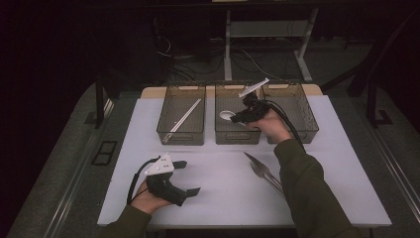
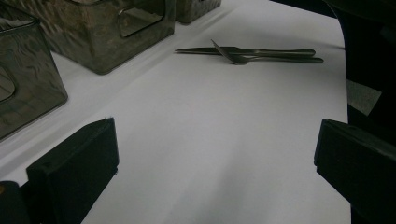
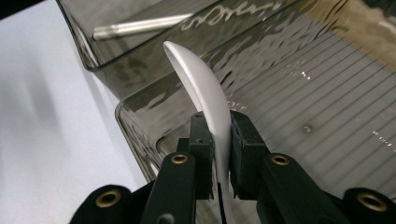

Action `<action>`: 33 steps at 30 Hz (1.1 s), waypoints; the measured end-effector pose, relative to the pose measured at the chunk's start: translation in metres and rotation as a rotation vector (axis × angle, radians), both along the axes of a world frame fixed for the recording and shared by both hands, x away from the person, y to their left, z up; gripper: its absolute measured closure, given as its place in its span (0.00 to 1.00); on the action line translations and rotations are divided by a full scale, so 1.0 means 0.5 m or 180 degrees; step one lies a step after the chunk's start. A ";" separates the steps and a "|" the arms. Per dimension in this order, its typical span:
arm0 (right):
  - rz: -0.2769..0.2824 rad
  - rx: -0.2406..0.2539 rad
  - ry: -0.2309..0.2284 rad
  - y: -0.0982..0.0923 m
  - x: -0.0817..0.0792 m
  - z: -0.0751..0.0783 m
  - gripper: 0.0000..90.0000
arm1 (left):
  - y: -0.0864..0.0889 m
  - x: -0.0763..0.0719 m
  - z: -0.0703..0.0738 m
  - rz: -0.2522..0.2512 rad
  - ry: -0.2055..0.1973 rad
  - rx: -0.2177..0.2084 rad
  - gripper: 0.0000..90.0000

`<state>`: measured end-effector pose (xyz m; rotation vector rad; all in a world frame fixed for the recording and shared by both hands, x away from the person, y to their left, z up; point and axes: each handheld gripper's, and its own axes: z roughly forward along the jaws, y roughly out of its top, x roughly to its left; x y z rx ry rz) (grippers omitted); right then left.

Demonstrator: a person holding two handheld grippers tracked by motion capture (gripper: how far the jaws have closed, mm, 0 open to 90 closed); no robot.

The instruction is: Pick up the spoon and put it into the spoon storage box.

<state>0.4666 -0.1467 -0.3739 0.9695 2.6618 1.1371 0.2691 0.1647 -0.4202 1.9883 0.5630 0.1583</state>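
Step in hand: the right gripper (image 1: 239, 117) carries a white spoon (image 3: 205, 98) over the middle bin (image 1: 236, 136), probably to put it there.
Right gripper state: the jaws are closed tight on the spoon's handle; the bowl of the spoon points forward, past the jaw tips.
Spoon place: above the near left part of the middle bin, not yet lying on its floor.
Left gripper state: the left gripper (image 1: 187, 177) has wide open jaws and holds nothing; it rests on the table (image 1: 223, 188), well in front of the middle bin and to its left.
How to do it well: lower the spoon until it is below the rim, keep it away from the wall, then open the jaws slowly so it does not jump out.
Bins: three, in one row.
Sticks: one pale stick (image 1: 183, 119) in the bin left of the middle bin.
Cutlery on table: a knife (image 2: 243, 51) and a fork (image 2: 271, 59), crossing each other, in front of the middle bin and to its right.
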 end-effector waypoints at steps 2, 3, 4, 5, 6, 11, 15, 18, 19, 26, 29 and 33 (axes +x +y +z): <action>0.0007 -0.0045 0.0059 0.004 -0.001 -0.006 0.89 | 0.000 0.000 0.000 0.0000 0.0001 -0.0003 0.00; 0.0022 -0.0060 0.0076 0.005 -0.001 -0.009 0.89 | -0.001 0.000 0.000 -0.0001 -0.0001 -0.0003 0.00; 0.0031 -0.0076 0.0084 0.006 -0.001 -0.011 0.89 | -0.001 0.000 0.000 -0.0001 -0.0002 -0.0005 0.00; 0.0045 -0.0096 0.0095 0.007 0.000 -0.013 0.88 | -0.001 0.000 0.000 0.0001 0.0000 -0.0008 0.00; 0.0057 -0.0098 0.0103 0.008 0.000 -0.014 0.85 | -0.001 -0.001 0.000 0.0002 0.0001 -0.0006 0.00; 0.0054 -0.0109 0.0094 0.007 -0.003 -0.013 0.78 | 0.000 0.000 0.001 -0.0004 -0.0003 -0.0003 0.00; 0.0031 -0.0005 0.0076 -0.002 -0.004 -0.009 0.75 | 0.000 0.000 0.000 0.0001 0.0001 -0.0004 0.00; 0.0016 0.0078 0.0050 -0.007 -0.006 -0.001 0.71 | -0.001 -0.001 0.001 -0.0004 -0.0006 -0.0005 0.00; 0.0035 0.0089 0.0032 -0.009 -0.007 0.002 0.70 | -0.001 -0.001 0.001 -0.0002 -0.0005 -0.0005 0.00; 0.0045 0.0259 -0.0002 -0.025 -0.026 0.026 0.58 | -0.001 -0.001 0.000 0.0006 0.0005 -0.0017 0.00; 0.0040 0.0290 -0.0015 -0.033 -0.037 0.036 0.54 | -0.001 -0.001 0.000 0.0013 0.0010 -0.0019 0.00; 0.0060 0.0366 -0.0066 -0.048 -0.053 0.048 0.50 | 0.000 0.000 -0.001 0.0017 0.0013 -0.0018 0.00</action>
